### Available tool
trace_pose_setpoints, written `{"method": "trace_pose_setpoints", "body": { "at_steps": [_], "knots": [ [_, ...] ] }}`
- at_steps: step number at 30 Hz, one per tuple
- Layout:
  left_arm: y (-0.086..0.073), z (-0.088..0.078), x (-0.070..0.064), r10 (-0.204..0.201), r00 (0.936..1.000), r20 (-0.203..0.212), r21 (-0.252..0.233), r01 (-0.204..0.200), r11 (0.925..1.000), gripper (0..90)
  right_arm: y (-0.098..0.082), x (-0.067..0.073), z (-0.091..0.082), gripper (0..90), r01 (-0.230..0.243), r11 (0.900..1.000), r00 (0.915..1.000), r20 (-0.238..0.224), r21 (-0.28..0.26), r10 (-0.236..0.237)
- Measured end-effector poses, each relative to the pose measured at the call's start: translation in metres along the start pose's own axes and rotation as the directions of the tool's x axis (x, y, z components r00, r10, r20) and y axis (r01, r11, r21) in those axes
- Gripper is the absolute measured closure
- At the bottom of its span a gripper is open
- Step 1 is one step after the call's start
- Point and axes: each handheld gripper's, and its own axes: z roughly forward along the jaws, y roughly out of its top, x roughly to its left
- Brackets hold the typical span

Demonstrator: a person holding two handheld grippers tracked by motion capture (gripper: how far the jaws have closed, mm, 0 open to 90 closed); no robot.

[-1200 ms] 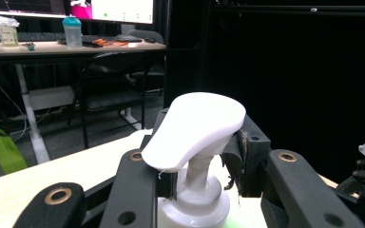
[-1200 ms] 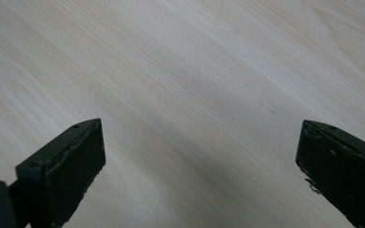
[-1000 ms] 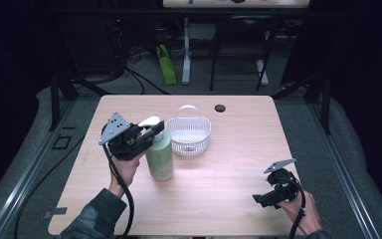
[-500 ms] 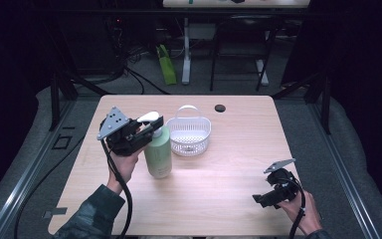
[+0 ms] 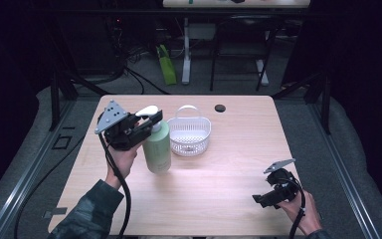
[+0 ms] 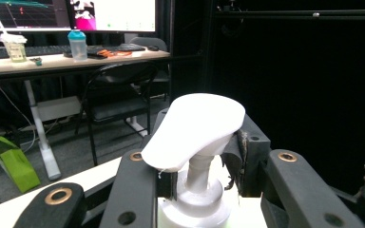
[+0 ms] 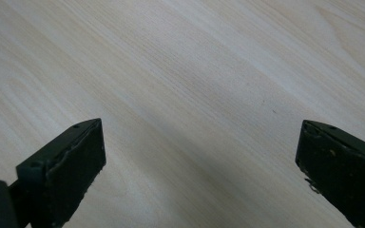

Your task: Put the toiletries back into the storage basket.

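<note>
A pale green pump bottle [image 5: 158, 149] with a white pump head [image 6: 195, 128] stands upright left of centre on the wooden table [image 5: 219, 174]. My left gripper [image 5: 149, 124] comes at it from the left, held level, and its black jaws are shut on the white neck just under the pump head. In the left gripper view a jaw sits on each side of that neck [image 6: 199, 173]. My right gripper [image 5: 261, 199] rests low near the table's front right corner. Its jaws stand wide open over bare wood [image 7: 199, 95] with nothing between them.
A white plastic basket [image 5: 174, 130] with an upright handle stands just right of the bottle, close to it. A small black disc [image 5: 220, 107] lies near the table's far edge. Beyond the table are a chair, desk legs and a green bag [image 5: 166, 64] on the floor.
The left gripper and the bottle in its grip have shifted slightly toward the far side of the table. The right gripper has stayed where it was.
</note>
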Motion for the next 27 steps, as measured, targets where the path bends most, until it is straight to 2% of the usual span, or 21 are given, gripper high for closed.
{"method": "trace_pose_setpoints", "body": {
  "at_steps": [15,27],
  "knots": [
    [0.017,0.003,0.004,0.013,0.9999,-0.002,-0.010,-0.013,0.9999,67.0,0.000,0.000,0.000,2.2,-0.001,1.000,1.0000,-0.001,0.000,0.001],
    [0.038,0.007,0.008,0.035,0.9994,-0.004,-0.022,-0.035,0.9992,67.0,0.000,0.000,0.000,2.2,-0.003,1.000,1.0000,-0.002,0.000,0.003]
  ]
}}
